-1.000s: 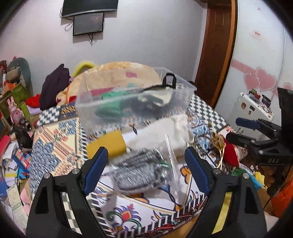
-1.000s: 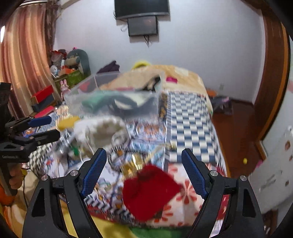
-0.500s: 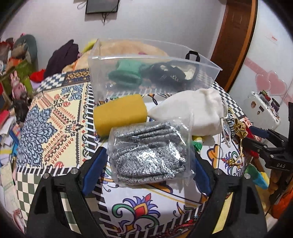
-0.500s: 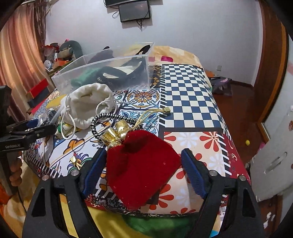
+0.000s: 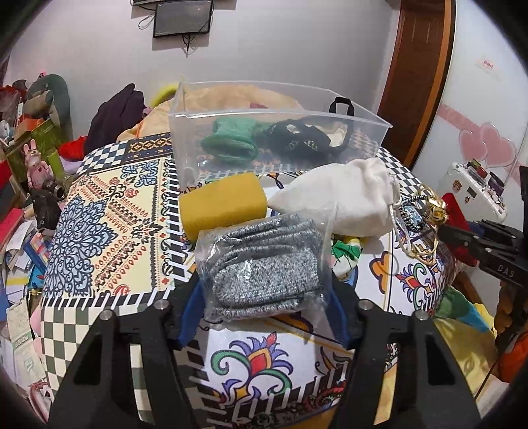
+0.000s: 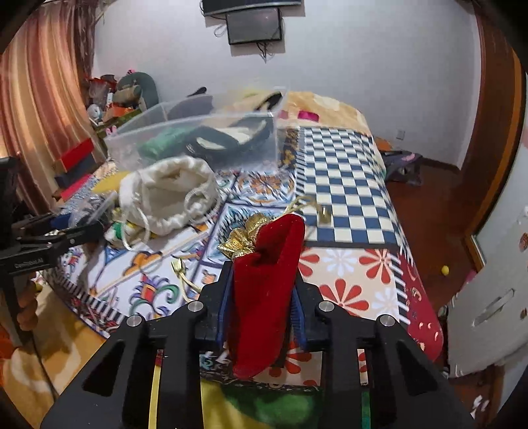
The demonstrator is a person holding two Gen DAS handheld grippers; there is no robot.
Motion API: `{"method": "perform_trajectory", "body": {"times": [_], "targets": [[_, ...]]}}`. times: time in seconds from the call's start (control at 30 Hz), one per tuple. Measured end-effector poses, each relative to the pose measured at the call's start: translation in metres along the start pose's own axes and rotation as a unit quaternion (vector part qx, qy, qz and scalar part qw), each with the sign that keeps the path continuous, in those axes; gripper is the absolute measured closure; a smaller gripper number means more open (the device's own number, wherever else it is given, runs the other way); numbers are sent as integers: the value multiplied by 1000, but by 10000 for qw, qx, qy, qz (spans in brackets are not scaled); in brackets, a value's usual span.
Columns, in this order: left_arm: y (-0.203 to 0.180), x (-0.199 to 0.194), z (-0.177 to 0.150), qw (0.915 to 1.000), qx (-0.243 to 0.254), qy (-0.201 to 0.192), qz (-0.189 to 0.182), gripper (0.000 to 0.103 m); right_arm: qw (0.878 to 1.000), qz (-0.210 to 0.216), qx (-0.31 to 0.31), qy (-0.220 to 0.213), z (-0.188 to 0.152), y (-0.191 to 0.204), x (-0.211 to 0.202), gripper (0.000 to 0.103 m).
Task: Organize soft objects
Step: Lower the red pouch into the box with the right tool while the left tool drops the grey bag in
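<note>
left gripper (image 5: 265,297) squeezing bag of grey socks (image 5: 264,260) on bed (image 5: 109,211), near yellow sponge (image 5: 221,201) and clear box (image 5: 280,138). right gripper (image 6: 260,307) pinching red pouch (image 6: 264,290) above bed edge.

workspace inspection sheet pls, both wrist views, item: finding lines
surface: patterned cloth over a bed or table.
job's things: clear bin holds a green knit item and a black item; yellow sponge, white drawstring pouch and bagged grey knit lie in front of it.
clutter: black-and-white cord beside the white pouch.
grippers: left gripper closed on the bagged grey knit; right gripper clamps the red velvet pouch.
cables: wires hang below the wall screen.
surroundings: curtain, wooden door frame, toys and boxes at left.
</note>
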State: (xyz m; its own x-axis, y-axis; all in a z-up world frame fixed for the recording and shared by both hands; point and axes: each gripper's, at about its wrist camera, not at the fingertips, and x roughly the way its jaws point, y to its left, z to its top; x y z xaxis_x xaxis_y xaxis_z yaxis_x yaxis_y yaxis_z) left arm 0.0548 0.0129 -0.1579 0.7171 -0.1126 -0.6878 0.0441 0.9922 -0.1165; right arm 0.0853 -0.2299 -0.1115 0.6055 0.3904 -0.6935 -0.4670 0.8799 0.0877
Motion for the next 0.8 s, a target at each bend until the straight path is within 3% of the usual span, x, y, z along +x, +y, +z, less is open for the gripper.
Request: {"method": "perform_trajectory", "body": {"times": [0.4, 0.8], "targets": [[1, -46, 35, 9974, 128, -679, 202, 42, 9983, 154, -172, -542, 37, 13, -27, 75], [6, -41, 92, 9928, 228, -1100, 426, 42, 9907, 336, -549, -1196, 94, 32, -26, 75]]}}
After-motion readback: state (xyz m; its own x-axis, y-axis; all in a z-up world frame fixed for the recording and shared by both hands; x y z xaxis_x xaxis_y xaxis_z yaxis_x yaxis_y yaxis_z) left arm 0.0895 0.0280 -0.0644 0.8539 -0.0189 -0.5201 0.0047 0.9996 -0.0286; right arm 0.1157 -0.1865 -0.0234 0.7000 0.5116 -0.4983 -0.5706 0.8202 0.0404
